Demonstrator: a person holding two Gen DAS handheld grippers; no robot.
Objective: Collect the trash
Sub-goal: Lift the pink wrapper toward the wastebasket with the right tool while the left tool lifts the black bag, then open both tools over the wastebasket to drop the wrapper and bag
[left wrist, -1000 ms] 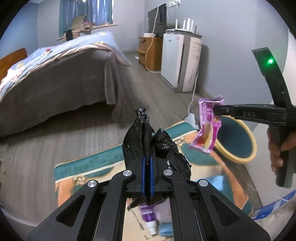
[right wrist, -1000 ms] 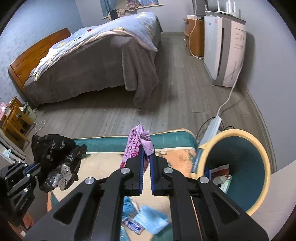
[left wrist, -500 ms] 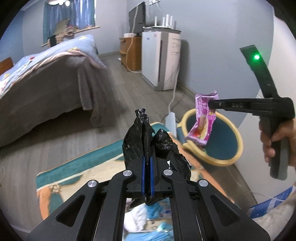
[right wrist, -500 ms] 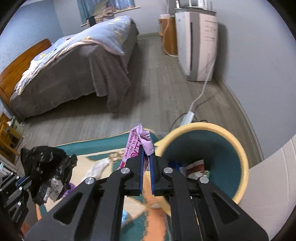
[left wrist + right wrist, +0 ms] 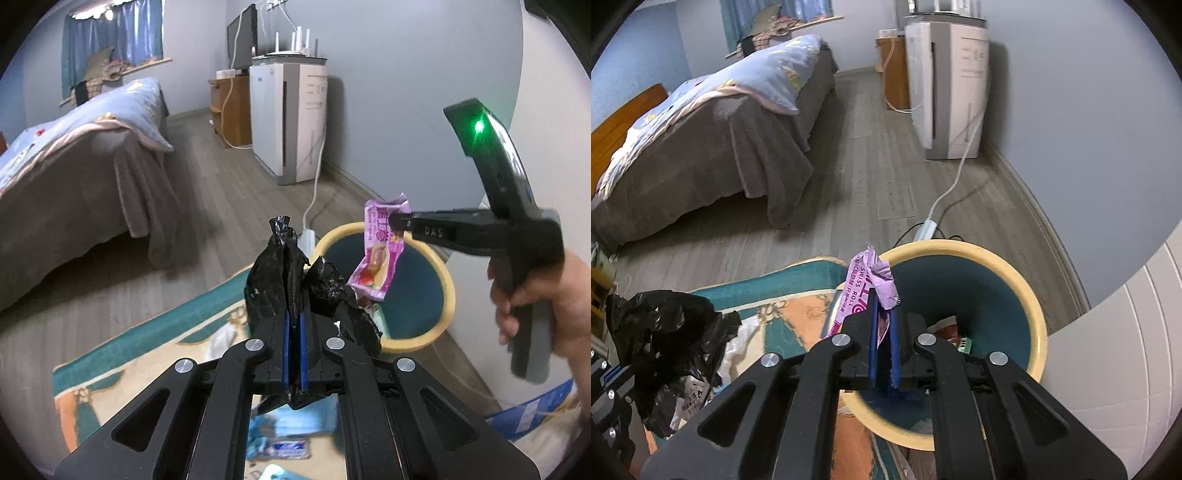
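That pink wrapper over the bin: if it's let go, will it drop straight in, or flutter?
Probably flutter a bit. The pink wrapper hangs limp and creased from the right gripper, pinched at its top end only, so it looks thin and light. It still bulges slightly, so something may remain inside and steady the fall. It hangs over the bin, so it should likely land inside.

I am losing the bin [image 5: 1036,325] floor behind my right gripper [image 5: 884,332]; the litter [image 5: 284,448] under my left gripper [image 5: 293,332] is blurring beyond telling.

right gripper [image 5: 882,328] — pink wrapper [image 5: 866,291] now over bin [image 5: 1039,332] | left gripper [image 5: 293,325] — shifted binward
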